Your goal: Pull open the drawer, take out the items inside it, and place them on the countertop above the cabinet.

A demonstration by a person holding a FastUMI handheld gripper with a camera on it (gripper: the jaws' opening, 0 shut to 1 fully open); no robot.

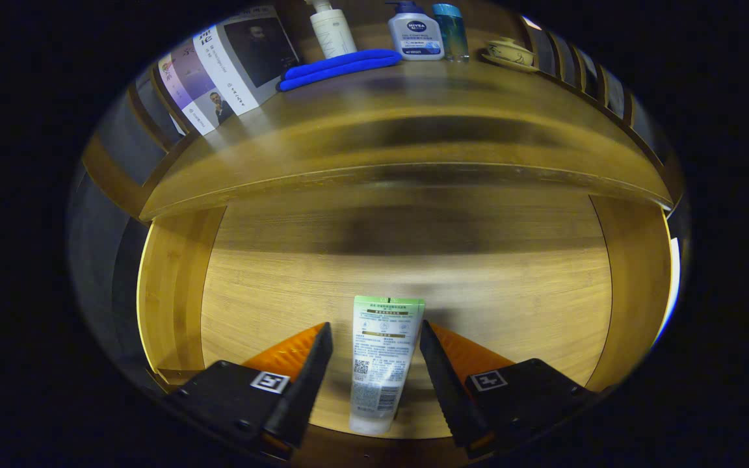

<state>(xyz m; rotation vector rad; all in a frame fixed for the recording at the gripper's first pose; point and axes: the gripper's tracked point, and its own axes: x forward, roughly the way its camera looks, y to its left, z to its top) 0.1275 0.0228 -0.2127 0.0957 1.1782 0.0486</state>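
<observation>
A: What is lying in the open drawer?
B: A tube, sitting between the gripper's parted fingers, untouched.
A: And far off?
B: Books, a cloth and bottles are resting on the countertop

The tube is white with a green end and printed text. The cloth is bright blue. The drawer is yellow-brown wood grain.
</observation>
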